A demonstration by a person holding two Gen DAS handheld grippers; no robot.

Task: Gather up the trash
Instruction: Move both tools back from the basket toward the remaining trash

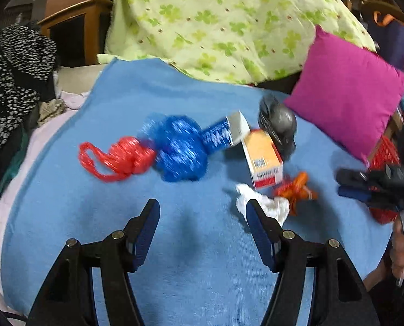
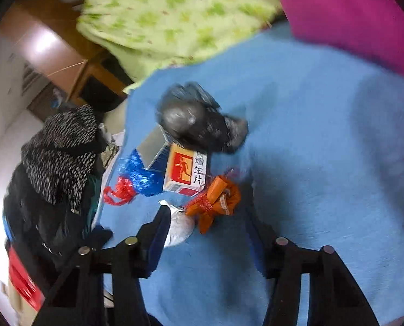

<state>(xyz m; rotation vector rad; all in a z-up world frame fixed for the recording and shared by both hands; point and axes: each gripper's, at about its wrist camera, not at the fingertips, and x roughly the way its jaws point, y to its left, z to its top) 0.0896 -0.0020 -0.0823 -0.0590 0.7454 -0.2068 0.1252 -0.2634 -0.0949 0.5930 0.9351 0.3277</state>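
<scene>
A soft blue terry blanket [image 1: 196, 244] covers the bed. Behind it lies a heap of pale green quilt printed with clover leaves [image 1: 215, 21], and a square magenta cushion [image 1: 348, 100] leans at the right. At the left stands a brown wooden cabinet [image 1: 74, 27], with a black-and-white speckled garment [image 1: 9, 81] piled near it.

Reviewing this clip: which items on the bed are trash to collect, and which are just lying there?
Trash: red bag, blue bag, black bag, orange wrapper, white tissue, orange box, blue box.

Lying about: pink pillow, green quilt, speckled garment, blue blanket.
</scene>
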